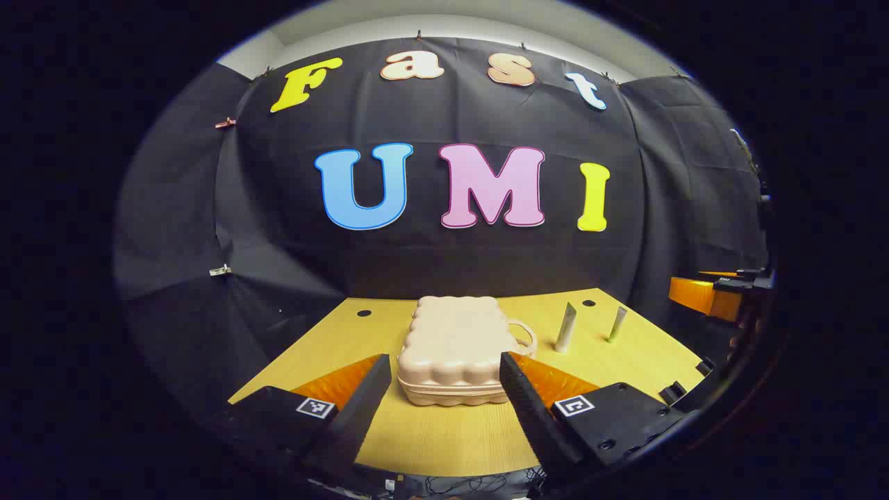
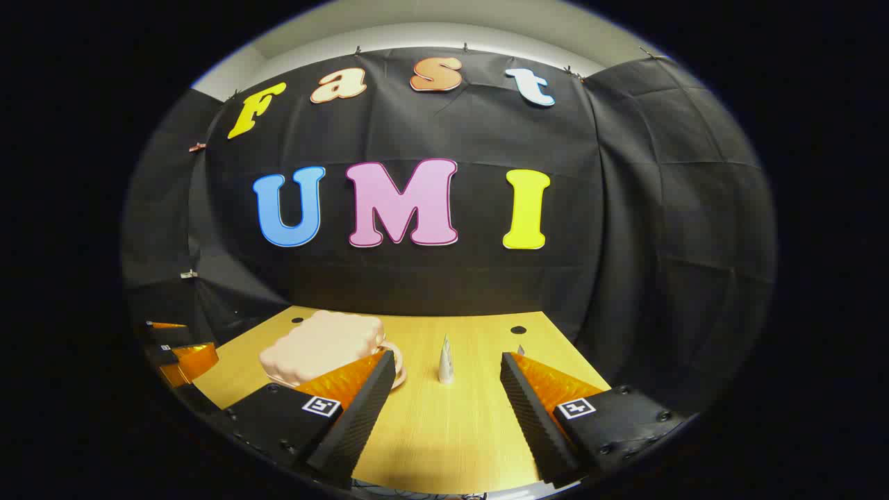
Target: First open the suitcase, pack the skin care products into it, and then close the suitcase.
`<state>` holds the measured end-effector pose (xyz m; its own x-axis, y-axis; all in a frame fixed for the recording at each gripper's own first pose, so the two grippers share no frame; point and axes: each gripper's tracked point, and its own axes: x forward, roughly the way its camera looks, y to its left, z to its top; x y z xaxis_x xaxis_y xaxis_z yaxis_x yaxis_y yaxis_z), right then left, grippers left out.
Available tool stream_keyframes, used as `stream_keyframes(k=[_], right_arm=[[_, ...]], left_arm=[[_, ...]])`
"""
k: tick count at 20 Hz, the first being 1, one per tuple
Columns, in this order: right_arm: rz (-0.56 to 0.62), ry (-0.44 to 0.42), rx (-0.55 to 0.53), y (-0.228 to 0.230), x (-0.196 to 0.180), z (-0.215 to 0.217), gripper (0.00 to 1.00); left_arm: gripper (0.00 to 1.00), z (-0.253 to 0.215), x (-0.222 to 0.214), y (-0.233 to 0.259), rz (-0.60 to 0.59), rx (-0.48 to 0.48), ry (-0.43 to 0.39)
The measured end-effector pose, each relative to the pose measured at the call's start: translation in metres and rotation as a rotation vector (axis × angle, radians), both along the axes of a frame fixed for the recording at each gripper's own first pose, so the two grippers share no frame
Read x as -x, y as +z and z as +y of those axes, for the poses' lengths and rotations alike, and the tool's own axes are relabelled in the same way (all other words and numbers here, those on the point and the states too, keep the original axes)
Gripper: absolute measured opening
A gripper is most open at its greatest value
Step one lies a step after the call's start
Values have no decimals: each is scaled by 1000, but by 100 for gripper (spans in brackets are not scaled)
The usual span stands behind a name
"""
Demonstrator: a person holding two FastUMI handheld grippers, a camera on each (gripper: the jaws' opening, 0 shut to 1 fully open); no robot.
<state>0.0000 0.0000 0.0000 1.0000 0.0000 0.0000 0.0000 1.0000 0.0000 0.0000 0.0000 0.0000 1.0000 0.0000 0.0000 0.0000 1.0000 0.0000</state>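
- Suitcase (image 1: pixel 455 351) is seen dead ahead of the left gripper (image 1: pixel 442 389) in the left gripper view, framed between its two fingers, which are spread wide and hold nothing.
- Its lid is judged closed; the seam runs along the near edge, and the handle (image 1: pixel 524 337) points toward the right side of that view.
- From the right gripper (image 2: pixel 442 396), whose fingers are likewise wide apart and empty, the suitcase (image 2: pixel 323 347) lies ahead and off to the left, partly hidden behind the left finger (image 2: pixel 351 417).
- Between the right gripper's fingers, a skin care tube (image 2: pixel 445 364) stands upright on the surface (image 2: pixel 451 430); a second tube (image 2: pixel 520 350) is barely seen behind the right finger.
- In the left gripper view both tubes (image 1: pixel 566 328) (image 1: pixel 617 324) stand to the right of the suitcase, apart from it.
- The left gripper is judged the better placed for opening the lid, the right for the tubes.
- The opening step is not yet begun.
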Motion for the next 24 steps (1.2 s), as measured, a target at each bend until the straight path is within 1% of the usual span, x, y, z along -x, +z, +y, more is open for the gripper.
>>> stream_keyframes(k=[3, 4, 6, 7, 8, 10, 12, 15, 16, 18, 20, 23, 24], right_arm=[[13, -13, -17, 0, -1, -11, 97], [8, -15, -17, 2, -6, -13, 97], [50, -9, -7, -1, -21, -16, 96], [43, -4, -12, 3, -23, -17, 92], [28, -7, -14, 9, -29, -20, 97], [21, -2, -13, 16, -40, -23, 96], [27, 5, -13, 15, -53, -30, 97], [42, 13, -38, 14, -69, -37, 97], [43, 14, -36, 14, -74, -40, 97], [47, 18, -36, 14, -86, -47, 97], [48, 18, -47, 16, -99, -54, 97], [62, 37, -11, 9, -113, -61, 97], [72, 49, -11, 6, -117, -63, 97]], left_arm=[[99, -11, -7, -5, 33, 25, -22], [99, -13, -10, -2, 34, 22, -24], [99, -14, -19, 2, 43, 16, -7], [99, -16, -23, 6, 36, 29, -10], [99, -22, -29, 11, 34, 43, -25], [99, -30, -43, 15, 46, 40, -29], [99, -34, -55, 25, 27, 39, -23], [99, -40, -73, 28, 32, 49, -8], [99, -45, -79, 30, 32, 58, -14], [99, -63, -92, 37, 34, 71, -49], [99, -86, -113, 40, 51, 55, -99], [96, -129, -149, 43, 90, 50, -181], [96, -145, -162, 41, 103, 44, -203]])
